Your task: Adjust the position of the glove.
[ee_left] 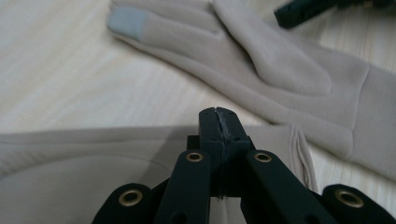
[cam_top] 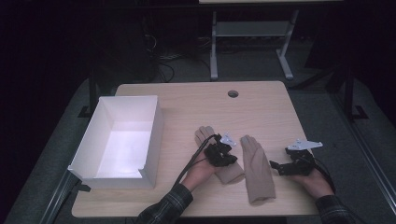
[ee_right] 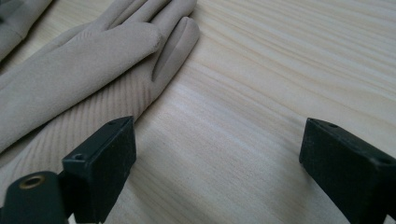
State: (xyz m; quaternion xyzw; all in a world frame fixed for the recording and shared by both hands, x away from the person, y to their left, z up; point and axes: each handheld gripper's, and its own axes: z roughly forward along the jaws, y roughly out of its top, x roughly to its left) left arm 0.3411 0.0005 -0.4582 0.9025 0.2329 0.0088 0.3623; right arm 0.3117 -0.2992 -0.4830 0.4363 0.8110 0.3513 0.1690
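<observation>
Two beige gloves lie side by side on the wooden table (cam_top: 187, 100). My left gripper (cam_top: 229, 159) hovers over the left glove (cam_top: 204, 135), jaws shut (ee_left: 219, 119) with nothing seen between them; that glove's fabric (ee_left: 93, 158) spreads beneath. The right glove (cam_top: 257, 168) lies flat, fingers pointing away, and one fingertip carries a grey patch (ee_left: 126, 23). My right gripper (cam_top: 276, 166) rests low at that glove's right side. Its jaws stand wide open (ee_right: 219, 158) over bare wood, the left jaw close to the glove's edge (ee_right: 93, 70).
A white open-topped box (cam_top: 154, 140) stands at the table's left side, its interior bare. A round cable hole (cam_top: 233, 94) is near the far edge. Bare wood stretches beyond the gloves. A metal table frame (cam_top: 252, 28) stands on the floor behind.
</observation>
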